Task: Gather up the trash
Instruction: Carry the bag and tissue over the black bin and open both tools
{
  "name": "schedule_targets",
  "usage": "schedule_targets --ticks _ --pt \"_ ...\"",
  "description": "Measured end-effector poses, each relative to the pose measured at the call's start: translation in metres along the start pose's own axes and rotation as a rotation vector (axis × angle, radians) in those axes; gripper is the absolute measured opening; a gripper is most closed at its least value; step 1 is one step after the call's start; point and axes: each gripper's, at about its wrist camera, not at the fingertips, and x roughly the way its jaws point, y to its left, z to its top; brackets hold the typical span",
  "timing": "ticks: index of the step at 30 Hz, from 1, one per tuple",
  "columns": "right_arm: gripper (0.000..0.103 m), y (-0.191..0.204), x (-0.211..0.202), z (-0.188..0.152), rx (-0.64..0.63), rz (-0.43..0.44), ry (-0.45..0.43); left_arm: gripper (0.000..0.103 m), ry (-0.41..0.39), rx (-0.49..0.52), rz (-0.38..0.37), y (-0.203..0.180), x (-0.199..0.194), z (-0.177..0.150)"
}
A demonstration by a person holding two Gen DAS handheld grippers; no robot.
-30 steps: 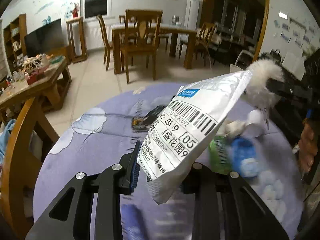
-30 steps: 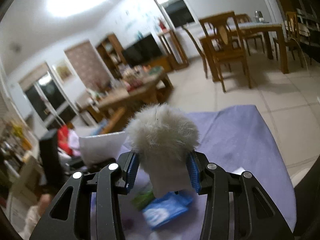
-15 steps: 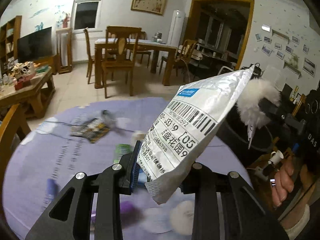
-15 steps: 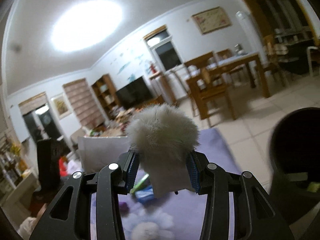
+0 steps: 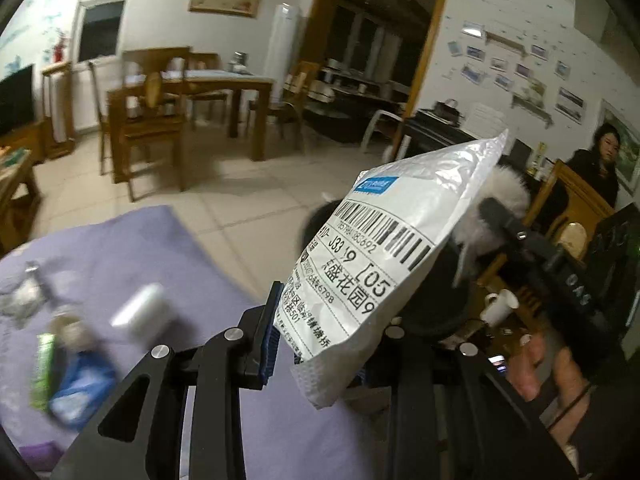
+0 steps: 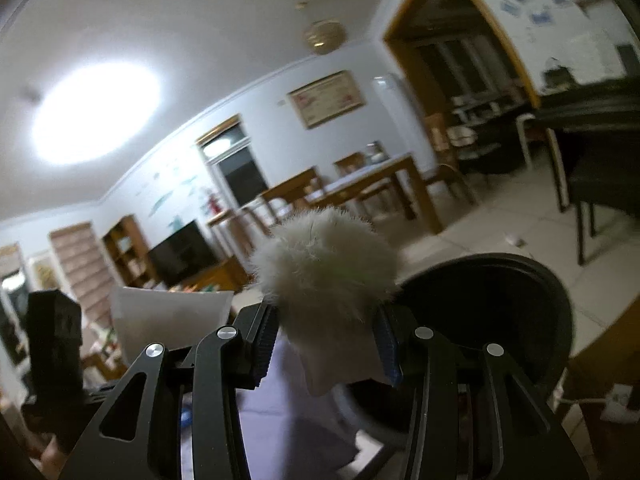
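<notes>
My left gripper (image 5: 318,344) is shut on a silver-white mailer bag (image 5: 384,264) with a barcode label, held up in the air. My right gripper (image 6: 326,344) is shut on a grey-white fluffy pompom (image 6: 324,268); it also shows in the left wrist view (image 5: 502,200) behind the bag. A black trash bin (image 6: 500,304) stands just right of and behind the pompom; its rim shows behind the bag (image 5: 316,220). The mailer bag shows at the left in the right wrist view (image 6: 168,320).
The purple-clothed table (image 5: 140,248) holds a white roll (image 5: 144,312), a blue packet (image 5: 80,388), a green wrapper (image 5: 42,364) and crumpled foil (image 5: 24,296). A wooden dining table with chairs (image 5: 180,100) stands behind. A person (image 5: 600,164) sits at the far right.
Both grippers have swung right, off the table toward the black bin, still holding the bag and the pompom. The bin is now close behind both.
</notes>
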Motion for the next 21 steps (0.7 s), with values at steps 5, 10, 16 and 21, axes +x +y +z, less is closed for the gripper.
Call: schedule_targets --ticks 5,10,16,21 --pt "0.043 -0.058 0.002 0.005 0.085 -0.035 0.005 0.03 0.045 0.018 -0.03 -0.027 0.04 0.008" --pt "0.043 -0.1 0.004 0.005 0.094 -0.069 0.03 0.03 0.094 0.013 -0.046 -0.04 0.077 0.009" --pt "0.043 -0.11 0.029 -0.007 0.101 -0.093 0.068 0.03 0.14 0.016 -0.056 -0.049 0.104 0.005" --pt "0.043 -0.123 0.042 -0.014 0.097 -0.097 0.093 0.03 0.167 0.02 -0.058 -0.053 0.119 0.005"
